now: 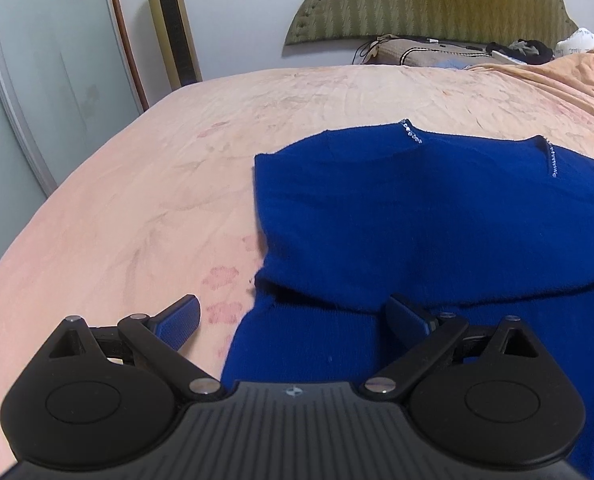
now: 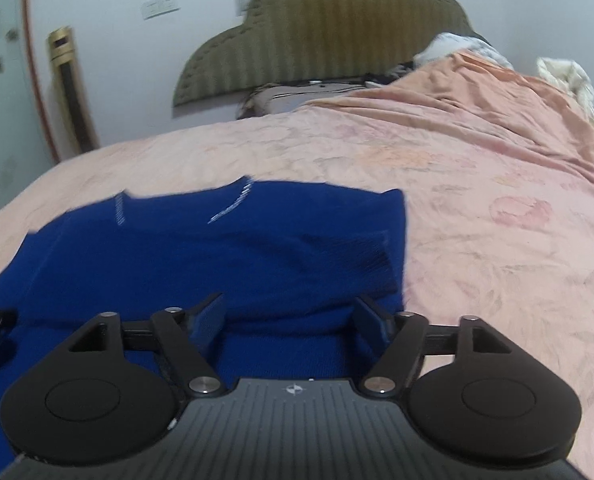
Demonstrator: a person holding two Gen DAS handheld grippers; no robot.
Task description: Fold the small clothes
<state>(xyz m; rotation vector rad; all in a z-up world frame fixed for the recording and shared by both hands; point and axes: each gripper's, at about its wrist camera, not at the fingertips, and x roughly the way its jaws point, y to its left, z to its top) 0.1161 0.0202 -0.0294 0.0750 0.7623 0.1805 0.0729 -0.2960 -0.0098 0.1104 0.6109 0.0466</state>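
Blue knit top (image 1: pixel 437 216) lies spread on the peach bedspread (image 1: pixel 137 200), its sides folded inward and rhinestone trims (image 1: pixel 412 133) near the neckline pointing toward the green headboard (image 1: pixel 437 0). Left gripper (image 1: pixel 293 320) hovers over its near left edge, jaws spread wide and holding nothing. Right gripper (image 2: pixel 289 320) hangs above the hem, likewise wide apart and empty.

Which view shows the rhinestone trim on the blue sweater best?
The left wrist view: the blue sweater is sharp there and single stones in the rhinestone trim can be told apart. In the right wrist view, motion blur smears the trim into pale streaks.
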